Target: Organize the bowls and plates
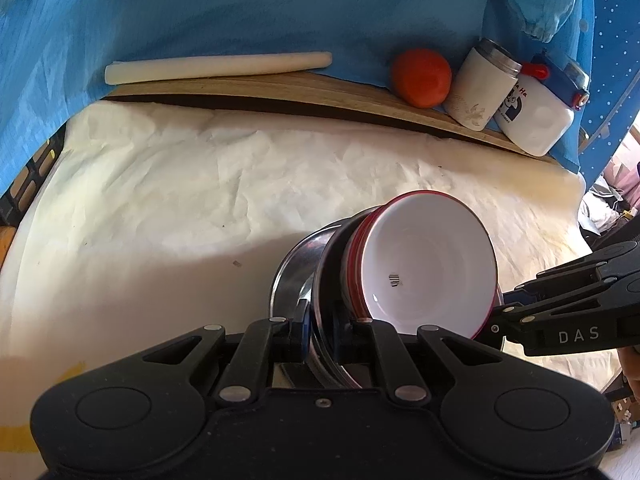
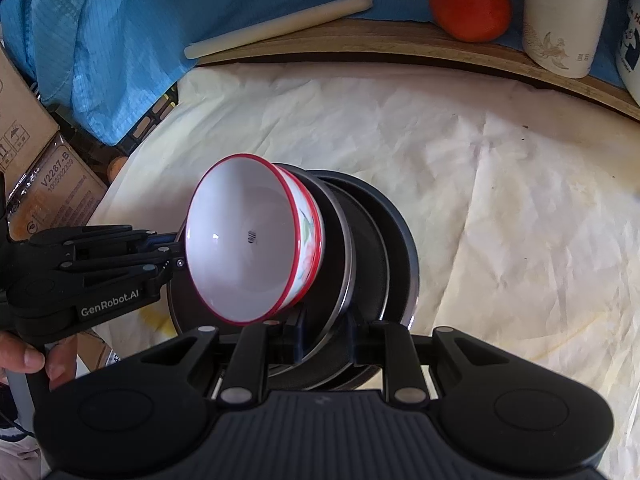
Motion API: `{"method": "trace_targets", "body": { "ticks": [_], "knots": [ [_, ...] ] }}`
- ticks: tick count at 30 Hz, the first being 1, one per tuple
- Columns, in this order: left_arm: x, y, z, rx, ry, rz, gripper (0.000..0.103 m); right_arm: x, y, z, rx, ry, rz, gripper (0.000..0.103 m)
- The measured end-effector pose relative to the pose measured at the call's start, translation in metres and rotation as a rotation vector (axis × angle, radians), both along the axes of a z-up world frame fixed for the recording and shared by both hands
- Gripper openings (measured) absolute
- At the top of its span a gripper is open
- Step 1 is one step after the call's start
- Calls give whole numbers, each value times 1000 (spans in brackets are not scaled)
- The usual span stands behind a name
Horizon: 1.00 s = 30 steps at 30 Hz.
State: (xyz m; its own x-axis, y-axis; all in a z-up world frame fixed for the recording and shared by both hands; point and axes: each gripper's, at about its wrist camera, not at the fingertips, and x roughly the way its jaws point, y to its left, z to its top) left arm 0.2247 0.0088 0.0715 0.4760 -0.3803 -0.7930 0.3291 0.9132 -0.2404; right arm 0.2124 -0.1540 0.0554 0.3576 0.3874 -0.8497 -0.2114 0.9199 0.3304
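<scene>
A stack of dishes is held up on edge between both grippers. A white bowl with a red rim [image 1: 428, 268] [image 2: 248, 240] sits on top of dark plates [image 1: 334, 280] [image 2: 360, 248] and a steel plate [image 1: 292, 276]. My left gripper [image 1: 322, 326] is shut on the stack's rim from one side. My right gripper [image 2: 324, 340] is shut on the rim from the opposite side. Each gripper shows in the other's view, the right one [image 1: 560, 312] and the left one [image 2: 92, 272]. The stack hangs above a cream cloth [image 1: 180, 184] [image 2: 500, 168].
A wooden ledge [image 1: 280, 84] at the back carries a white rolled rod [image 1: 216, 66], an orange fruit [image 1: 420, 78], a white canister [image 1: 480, 84] and a white jar with a blue lid [image 1: 544, 108]. Blue fabric [image 1: 240, 4] hangs behind. Cardboard boxes [image 2: 48, 168] stand at the left.
</scene>
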Motion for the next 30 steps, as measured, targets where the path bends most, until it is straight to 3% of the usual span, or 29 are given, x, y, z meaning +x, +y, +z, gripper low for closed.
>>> {"method": "trace_targets", "body": {
  "ticks": [30],
  "knots": [
    [5,-5,-12,-4,15,-16,10,0,-1,-1,-21,10,-7,23]
  ]
}}
